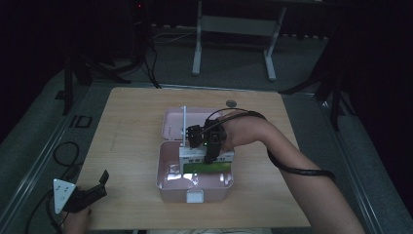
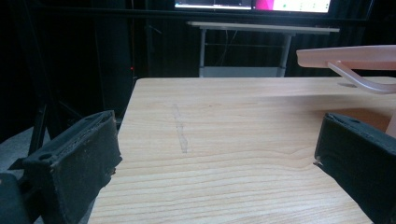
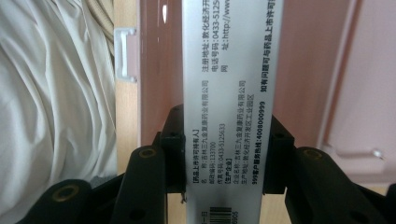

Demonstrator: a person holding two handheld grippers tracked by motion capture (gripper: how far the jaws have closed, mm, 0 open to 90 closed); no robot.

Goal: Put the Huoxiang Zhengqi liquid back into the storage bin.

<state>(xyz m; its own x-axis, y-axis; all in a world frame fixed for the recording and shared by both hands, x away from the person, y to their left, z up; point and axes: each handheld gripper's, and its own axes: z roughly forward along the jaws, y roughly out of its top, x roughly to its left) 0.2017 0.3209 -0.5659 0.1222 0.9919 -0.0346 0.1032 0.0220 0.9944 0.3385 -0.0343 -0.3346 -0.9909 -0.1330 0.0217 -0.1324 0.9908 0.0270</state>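
Note:
An open pink plastic box [image 1: 168, 183] sits mid-table with its lid [image 1: 171, 122] folded back behind it. My right gripper [image 1: 210, 152] reaches in from the right and is shut on a white and green medicine carton [image 1: 207, 163], held over the box's far half. In the right gripper view both pads clamp the carton's [image 3: 229, 84] printed side, with the pink box wall [image 3: 159, 70] beneath. My left gripper [image 1: 100, 184] rests at the table's near left corner, jaws wide apart. In its own view the left gripper [image 2: 215, 149] has bare wood between its pads.
A white latch [image 1: 196, 196] sticks out from the box's near wall. A small round dark object [image 1: 230, 103] lies near the table's far edge. The lid's handle [image 2: 359, 81] overhangs the wood at the right. White cloth [image 3: 51, 102] lies beyond the table edge.

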